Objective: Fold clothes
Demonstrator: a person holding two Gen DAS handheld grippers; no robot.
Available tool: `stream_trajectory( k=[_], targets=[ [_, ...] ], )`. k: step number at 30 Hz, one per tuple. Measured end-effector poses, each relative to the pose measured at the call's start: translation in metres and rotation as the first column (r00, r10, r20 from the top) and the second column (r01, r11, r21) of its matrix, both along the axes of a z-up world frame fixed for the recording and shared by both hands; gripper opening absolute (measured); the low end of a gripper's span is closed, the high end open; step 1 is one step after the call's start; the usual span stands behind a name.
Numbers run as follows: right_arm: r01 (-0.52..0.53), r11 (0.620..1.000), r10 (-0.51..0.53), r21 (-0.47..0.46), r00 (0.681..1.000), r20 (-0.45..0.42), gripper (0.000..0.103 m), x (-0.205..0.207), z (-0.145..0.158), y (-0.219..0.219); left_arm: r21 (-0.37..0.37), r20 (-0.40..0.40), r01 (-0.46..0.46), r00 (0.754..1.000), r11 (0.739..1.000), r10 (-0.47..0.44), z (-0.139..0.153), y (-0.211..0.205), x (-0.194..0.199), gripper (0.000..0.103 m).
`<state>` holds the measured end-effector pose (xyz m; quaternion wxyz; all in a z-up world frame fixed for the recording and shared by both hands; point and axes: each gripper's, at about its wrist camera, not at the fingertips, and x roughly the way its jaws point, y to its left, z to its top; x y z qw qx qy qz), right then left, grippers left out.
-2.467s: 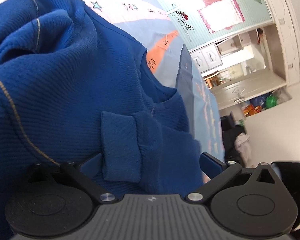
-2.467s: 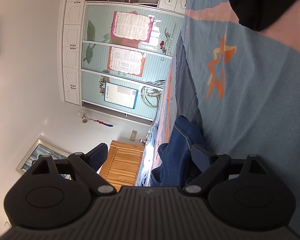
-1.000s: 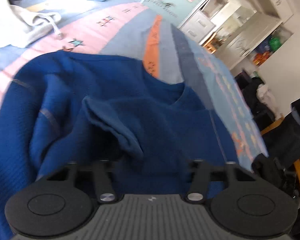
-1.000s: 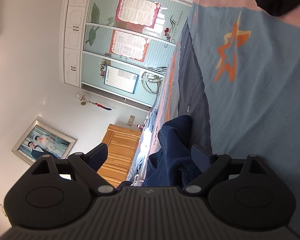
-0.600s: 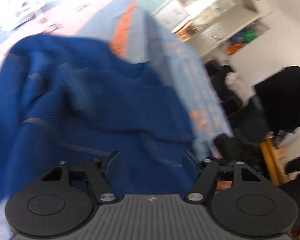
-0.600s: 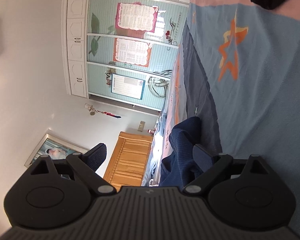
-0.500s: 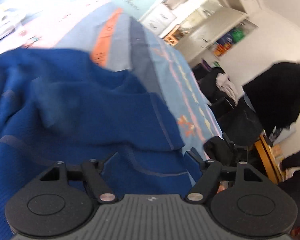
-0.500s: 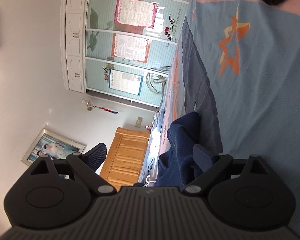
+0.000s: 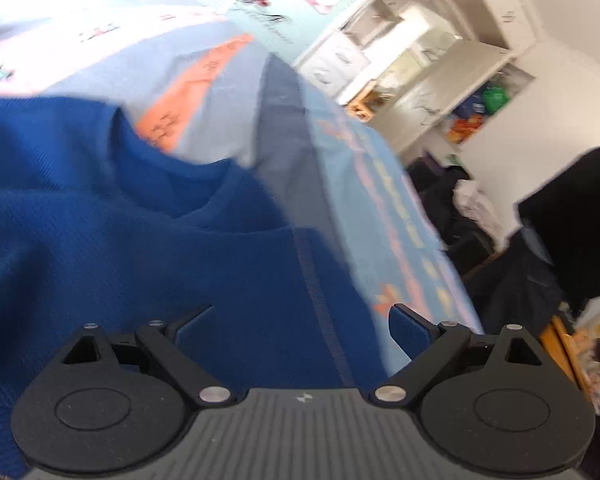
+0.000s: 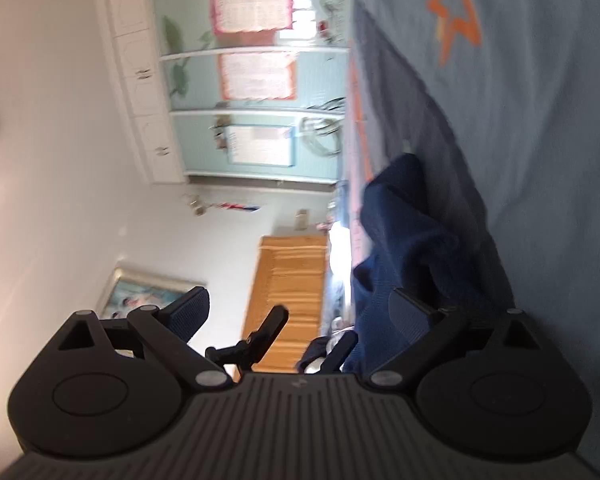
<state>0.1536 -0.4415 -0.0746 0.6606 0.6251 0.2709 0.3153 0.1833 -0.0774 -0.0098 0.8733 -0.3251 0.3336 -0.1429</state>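
Blue sweater (image 9: 100, 248) lies seemingly beneath left gripper's (image 9: 302, 320) parted jaws.

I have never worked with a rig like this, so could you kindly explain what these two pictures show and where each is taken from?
There is no robot here: a person holds one pair of tongs in each hand, and a fisheye camera on each looks forward along its two fingers. The black shapes at the bottom of each picture are the tongs themselves. In the left wrist view, the left tongs stand open over a blue knit sweater, gripping nothing. The sweater lies rumpled on a bedspread with pink, orange and blue bands. The right wrist view is turned sideways: the right tongs are also open and empty, with an edge of the same sweater beside one finger. A wardrobe stands behind.
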Motion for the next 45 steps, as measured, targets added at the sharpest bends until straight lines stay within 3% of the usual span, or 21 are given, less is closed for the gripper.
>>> stream_trajectory(
  k=[3,5,8,11,13,15,18,23,27,29,31,35,37,40,42,45],
  targets=[
    [0.062,0.985,-0.06,-0.162,0.998,0.017,0.096,-0.009,0.016,0.015,-0.022,0.0,0.02,1.0,1.0,-0.02,-0.009,0.003,0.003,0.093],
    [0.107,0.941,-0.094,-0.32,0.994,0.054,0.096,-0.013,0.031,0.031,-0.039,0.001,0.037,0.999,0.999,-0.037,-0.013,0.005,0.005,0.093],
    [0.154,0.814,-0.084,-0.56,0.985,0.149,0.096,-0.018,0.05,0.065,-0.072,0.001,0.057,0.998,0.996,-0.057,-0.017,0.01,0.008,0.093],
    [0.174,0.64,0.002,-0.749,0.974,0.228,0.096,-0.019,0.058,0.102,-0.113,0.024,0.073,0.997,0.991,-0.071,-0.024,0.016,0.005,0.093],
    [0.168,0.593,0.025,-0.788,0.974,0.226,0.096,-0.016,0.057,0.114,-0.137,0.052,0.078,0.996,0.988,-0.071,-0.028,0.019,0.003,0.093],
    [0.136,0.574,0.039,-0.807,0.98,0.193,0.096,-0.007,0.055,0.12,-0.156,0.085,0.079,0.994,0.984,-0.067,-0.031,0.023,0.001,0.093],
    [0.136,0.607,0.028,-0.783,0.981,0.193,0.096,0.003,0.055,0.122,-0.174,0.15,0.094,0.986,0.98,-0.067,-0.035,0.023,-0.001,0.095],
    [0.163,0.628,-0.004,-0.761,0.979,0.206,0.097,0.018,0.048,0.127,-0.241,0.211,0.108,0.976,0.964,-0.057,-0.046,0.03,-0.002,0.095],
    [0.258,0.639,-0.138,-0.725,0.965,0.223,0.095,0.018,0.043,0.126,-0.206,0.245,0.136,0.966,0.969,-0.084,-0.047,0.028,-0.005,0.096],
    [0.319,0.642,-0.252,-0.697,0.946,0.201,0.082,0.009,0.04,0.115,-0.12,0.247,0.156,0.961,0.98,-0.123,-0.045,0.017,-0.007,0.094],
    [0.381,0.637,-0.363,-0.67,0.915,0.175,0.059,0.0,0.036,0.103,-0.05,0.246,0.174,0.957,0.984,-0.156,-0.042,0.007,-0.008,0.094],
    [0.483,0.612,-0.539,-0.626,0.834,0.116,0.047,-0.016,0.031,0.084,-0.06,0.24,0.184,0.957,0.981,-0.165,-0.042,0.008,-0.009,0.094],
    [0.469,0.624,-0.52,-0.625,0.846,0.116,0.052,-0.018,0.033,0.085,-0.083,0.242,0.187,0.957,0.979,-0.162,-0.042,0.012,-0.009,0.094],
    [0.414,0.576,-0.436,-0.705,0.885,0.164,0.06,-0.016,0.054,0.09,-0.094,0.245,0.187,0.956,0.978,-0.159,-0.043,0.014,-0.01,0.094],
    [0.375,0.526,-0.367,-0.764,0.91,0.194,0.072,-0.014,0.07,0.093,-0.106,0.247,0.186,0.956,0.977,-0.156,-0.043,0.017,-0.01,0.094],
    [0.321,0.436,-0.256,-0.841,0.94,0.226,0.079,-0.011,0.094,0.098,-0.127,0.249,0.185,0.957,0.975,-0.149,-0.044,0.022,-0.011,0.094]
  ],
)
